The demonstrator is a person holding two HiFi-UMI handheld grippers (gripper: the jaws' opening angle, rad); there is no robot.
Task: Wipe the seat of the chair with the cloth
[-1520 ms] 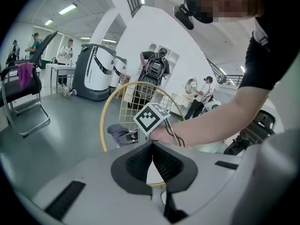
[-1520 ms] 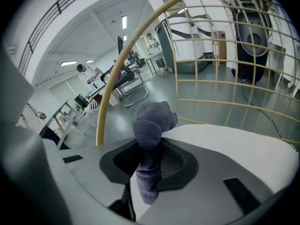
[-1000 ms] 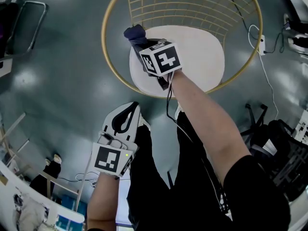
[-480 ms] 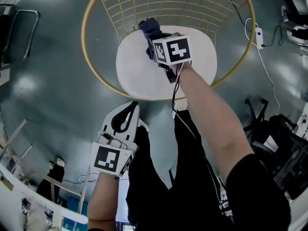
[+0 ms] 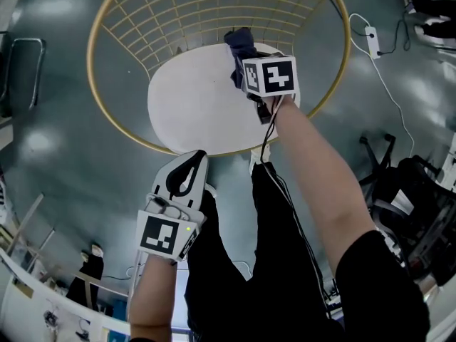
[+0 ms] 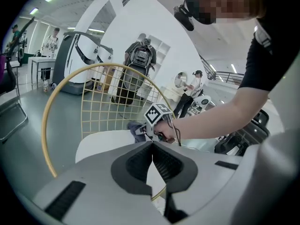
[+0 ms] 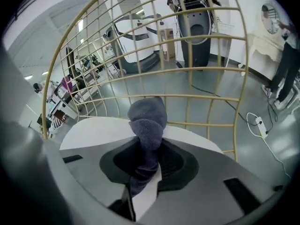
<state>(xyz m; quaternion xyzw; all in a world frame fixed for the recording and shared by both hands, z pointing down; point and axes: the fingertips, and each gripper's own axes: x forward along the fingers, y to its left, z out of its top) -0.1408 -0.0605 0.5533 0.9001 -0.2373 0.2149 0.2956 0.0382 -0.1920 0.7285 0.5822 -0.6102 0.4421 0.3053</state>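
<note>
The chair has a round white seat (image 5: pixel 192 98) inside a gold wire-grid back and rim (image 5: pixel 114 20). My right gripper (image 5: pixel 246 66) is shut on a dark blue cloth (image 5: pixel 241 45), which presses on the seat's far right part, close to the wire back. Seen from the right gripper, the cloth (image 7: pixel 146 125) bulges out from between the jaws over the white seat (image 7: pixel 93 128). My left gripper (image 5: pixel 184 180) hangs near the person's legs, below the seat's near edge, its jaws closed with nothing between them. From it, the right gripper's marker cube (image 6: pixel 157 115) and the cloth (image 6: pixel 136 129) show.
Dark glossy floor surrounds the chair. A white power strip and cable (image 5: pixel 367 34) lie on the floor at right. Black office-chair bases (image 5: pixel 399 191) stand at the right edge. A metal frame (image 5: pixel 18 70) sits at left. People and equipment stand in the background of the left gripper view.
The right gripper with the cloth has slid from the seat's left part across to its far right side, toward the wire back. The left gripper has stayed put.
</note>
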